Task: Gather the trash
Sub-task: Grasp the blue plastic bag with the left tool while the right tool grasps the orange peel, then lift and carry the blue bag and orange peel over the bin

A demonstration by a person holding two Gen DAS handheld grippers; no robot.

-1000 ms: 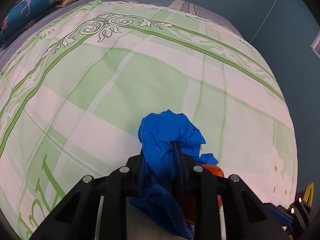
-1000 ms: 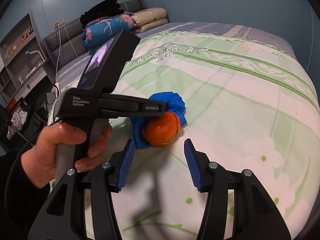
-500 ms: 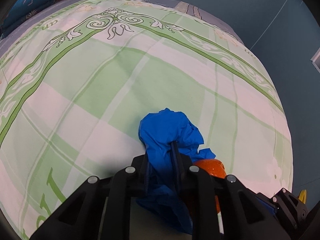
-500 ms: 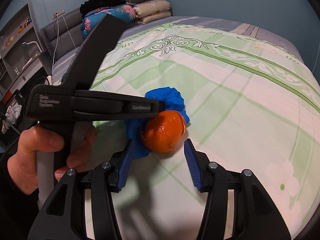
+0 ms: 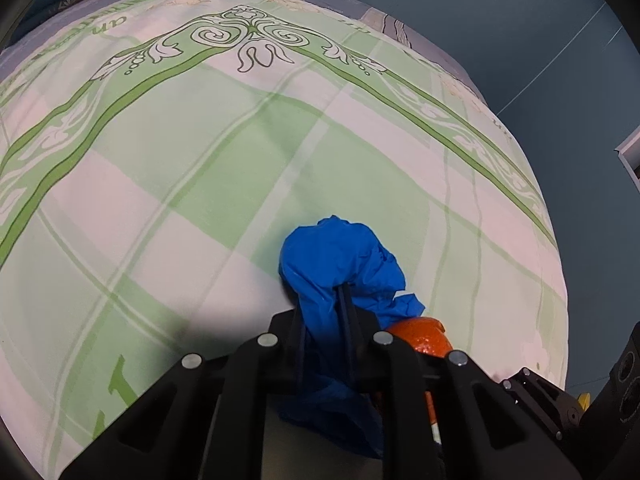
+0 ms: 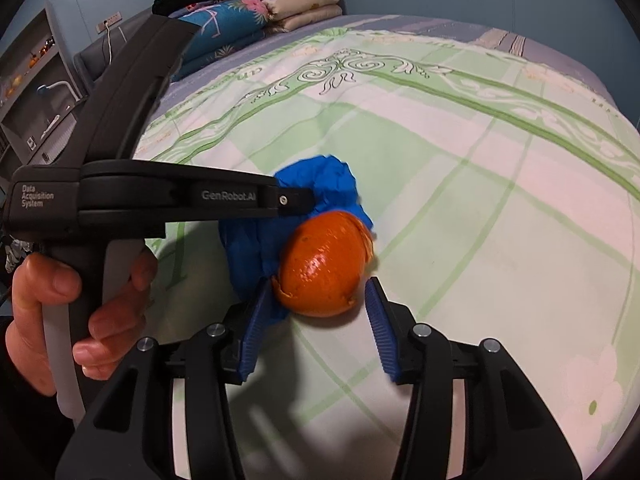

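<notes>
A crumpled blue plastic bag (image 5: 340, 256) lies on the green-checked bedspread (image 5: 200, 200). My left gripper (image 5: 322, 308) is closing on its near fold, and the blue film is pinched between the pads. Against the bag rests an orange peel shell (image 6: 326, 264), which shows in the left wrist view as the orange peel (image 5: 420, 336). My right gripper (image 6: 319, 284) is slowly closing, with the peel just between its blue fingertips (image 6: 372, 292) and gaps still showing. In the right wrist view the left gripper (image 6: 296, 200) reaches into the blue bag (image 6: 320, 180) from the left.
A person's hand (image 6: 48, 300) grips the left tool's handle. Folded quilts and pillows (image 6: 304, 4) lie at the head of the bed. A shelf unit (image 6: 36, 80) stands beyond the bed's left side, and a blue wall (image 5: 560, 60) runs along its right.
The left jaws have drawn tighter on the blue bag. The right gripper has moved forward and down, so the orange peel now sits between its fingertips.
</notes>
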